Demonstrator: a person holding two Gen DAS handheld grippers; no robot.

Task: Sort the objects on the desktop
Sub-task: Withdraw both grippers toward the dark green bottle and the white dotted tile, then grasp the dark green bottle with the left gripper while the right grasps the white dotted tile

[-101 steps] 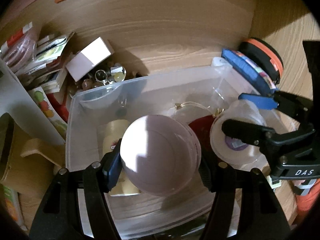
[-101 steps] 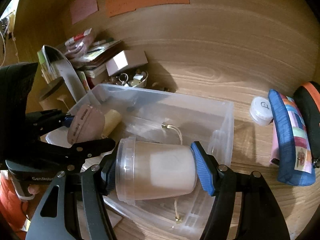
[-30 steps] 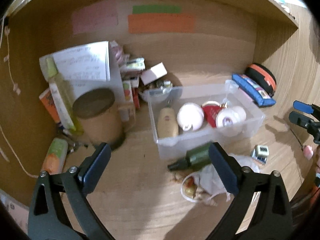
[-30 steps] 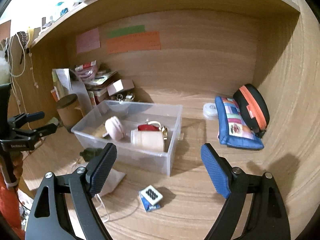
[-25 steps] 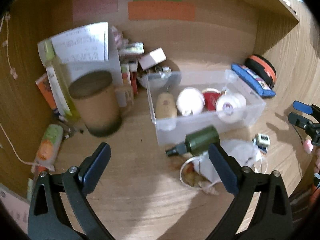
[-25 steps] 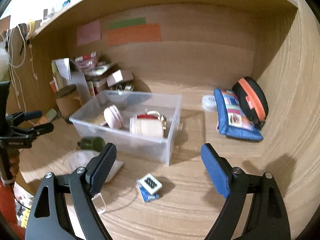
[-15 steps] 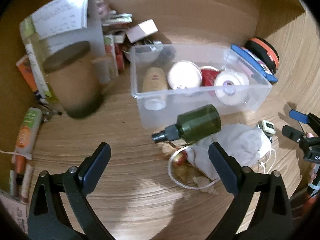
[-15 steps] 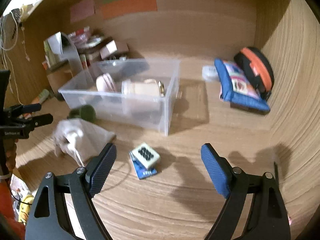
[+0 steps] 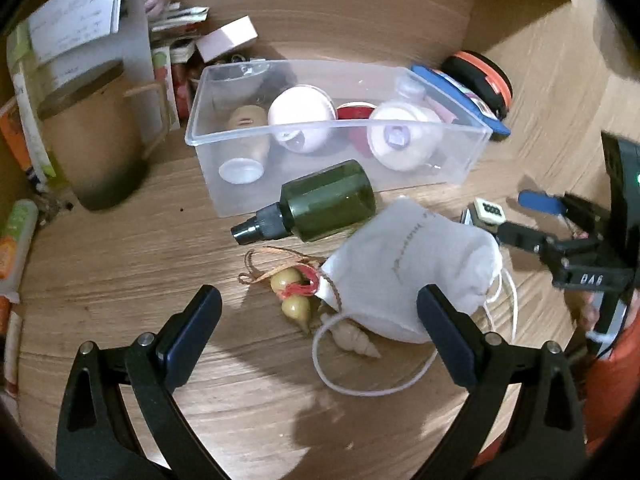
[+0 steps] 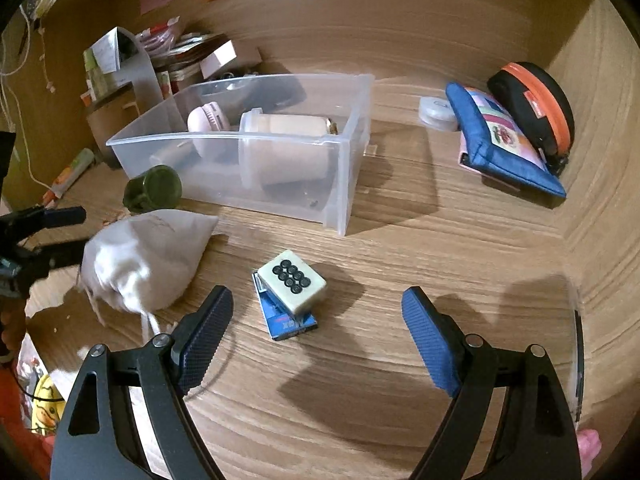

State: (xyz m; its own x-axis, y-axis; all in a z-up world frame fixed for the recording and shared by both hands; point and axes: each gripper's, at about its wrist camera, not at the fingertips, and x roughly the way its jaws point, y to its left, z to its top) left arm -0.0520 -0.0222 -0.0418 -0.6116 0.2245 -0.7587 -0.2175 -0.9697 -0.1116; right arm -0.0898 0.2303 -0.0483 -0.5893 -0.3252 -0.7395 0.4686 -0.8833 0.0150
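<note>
1. Both tools have dropped toward the desk since a second ago. What was then a wide view of the whole shelf nook is now a close look down at the loose items in front of the clear bin [image 9: 224, 148].
2. The left gripper [image 9: 318, 322] stands with its jaws wide apart and empty. Between and just ahead of its tips lie the small gourd charm [image 9: 292, 294] and a shell [image 9: 354, 340], with the white drawstring pouch [image 9: 412, 272] reaching to its right finger. The green spray bottle [image 9: 316, 204] lies on its side further ahead, just in front of the bin wall.
3. The right gripper [image 10: 316, 330] is likewise spread and holds nothing. The cream tile with black dots [image 10: 292, 282] sits atop a blue card [image 10: 286, 318] just ahead of the gap between its fingers, slightly toward the left finger.
4. The bin, further ahead of both tools, already holds the pink round case [image 9: 302, 114], the pale jar [image 10: 286, 148] lying on its side, a red item and a small bottle; these were gripped a few seconds ago and are now released.
5. My reading: one drop-off is finished and a new pick is starting, the left likely for the pouch or charm, the right for the tile.
6. The blue pouch [image 10: 500, 142] and black-and-orange case [image 10: 536, 104] remain far ahead to the right, unsorted.
</note>
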